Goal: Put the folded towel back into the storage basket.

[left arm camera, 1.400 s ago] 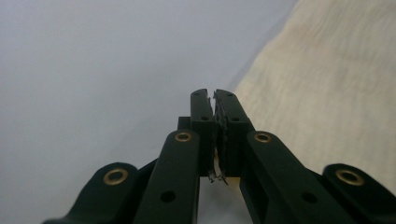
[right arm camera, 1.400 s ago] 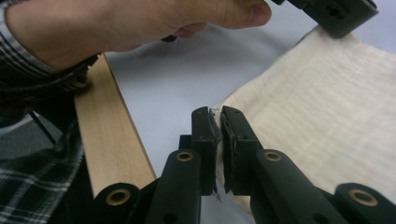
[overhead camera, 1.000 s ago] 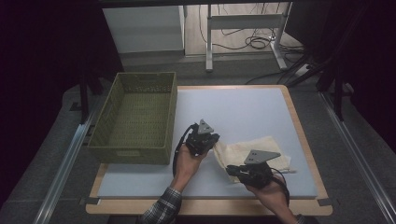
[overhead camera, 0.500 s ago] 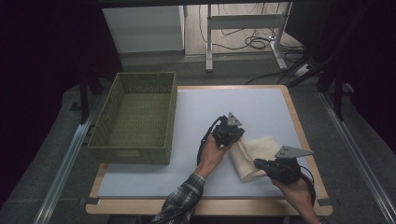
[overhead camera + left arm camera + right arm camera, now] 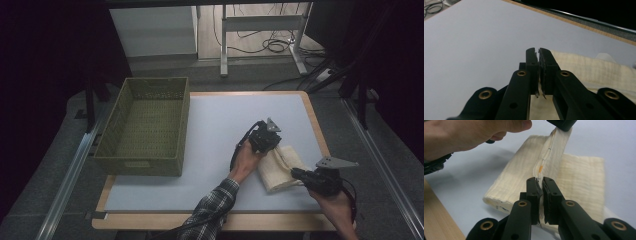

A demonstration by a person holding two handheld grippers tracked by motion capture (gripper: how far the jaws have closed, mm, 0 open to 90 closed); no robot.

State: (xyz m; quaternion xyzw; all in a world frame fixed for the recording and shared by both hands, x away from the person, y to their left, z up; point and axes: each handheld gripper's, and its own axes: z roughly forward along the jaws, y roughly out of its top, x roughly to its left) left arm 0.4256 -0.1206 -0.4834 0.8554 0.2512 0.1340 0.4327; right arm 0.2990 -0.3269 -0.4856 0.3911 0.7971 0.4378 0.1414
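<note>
At the left of the table (image 5: 165, 195), a green woven basket (image 5: 145, 127) stands empty, well apart from the work. A pale tag sits on its near wall, but any writing on it is too small to read.

Right of the basket, past a bare stretch of the white mat, the left gripper (image 5: 267, 145) sits on the far-left end of a cream towel (image 5: 280, 167). In the left gripper view its jaws stand together with a thin edge of the cloth pinched between them, the towel (image 5: 594, 72) spreading off to the right of the jaws.

The towel lies folded in the near-right part of the table, its long axis running from the left gripper, at the far left, down to the right gripper (image 5: 300, 175) at the near right. A raised hem runs along that axis, and the two grippers hold it at opposite ends.

In the right gripper view the right gripper (image 5: 541, 182) is likewise clamped on the hem, and the towel (image 5: 524, 172) stretches straight away from it toward the left gripper at the top of the frame, with the left hand (image 5: 469, 135) beside it. An orange mark and a small dark one show on the hem; no lettering or brand can be read.

Both hands are equally on the cloth; I judge the coming move turns on keeping that hem taut between them as they carry or fold it.
</note>
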